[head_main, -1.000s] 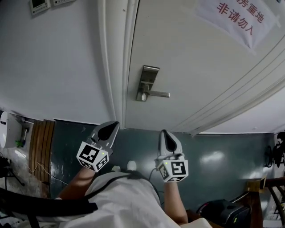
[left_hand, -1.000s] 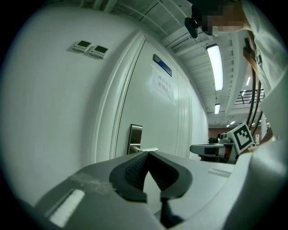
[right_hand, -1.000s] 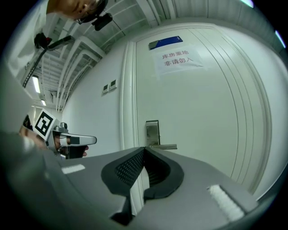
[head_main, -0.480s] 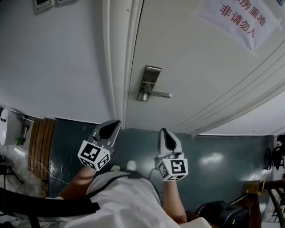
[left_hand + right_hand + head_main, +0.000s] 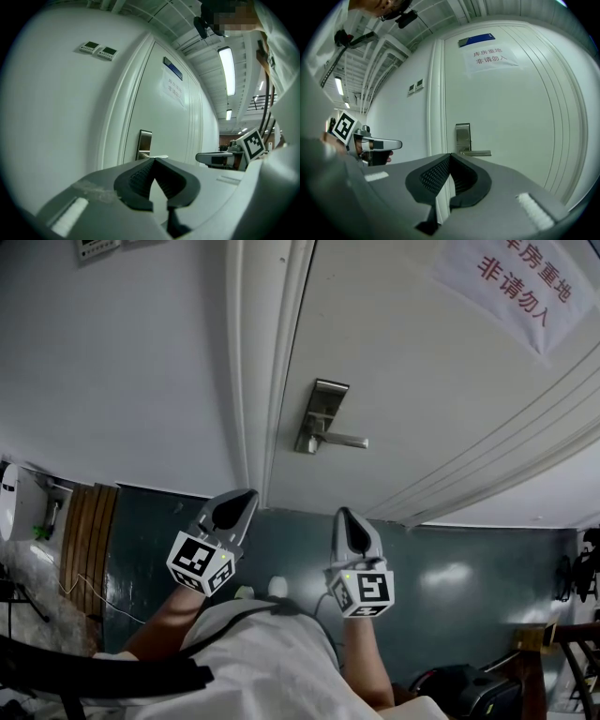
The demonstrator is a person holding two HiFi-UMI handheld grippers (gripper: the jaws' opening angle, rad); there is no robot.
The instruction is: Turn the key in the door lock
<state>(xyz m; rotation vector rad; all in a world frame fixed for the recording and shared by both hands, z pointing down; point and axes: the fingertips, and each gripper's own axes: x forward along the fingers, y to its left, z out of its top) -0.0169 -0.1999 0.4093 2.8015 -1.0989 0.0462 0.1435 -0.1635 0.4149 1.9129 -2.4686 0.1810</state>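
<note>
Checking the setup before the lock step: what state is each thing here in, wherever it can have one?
Door, shut in its frame.
Door handle, level, not pressed down.
Lock plate, no key visible in it.
Left claw, shut, empty, short of the door.
Right claw, shut, empty, short of the door.

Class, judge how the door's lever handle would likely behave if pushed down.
The lever handle looks like polished metal, so probably stiff and somewhat slippery. It juts sideways from the lock plate, so it likely pivots there rather than bends.
</note>
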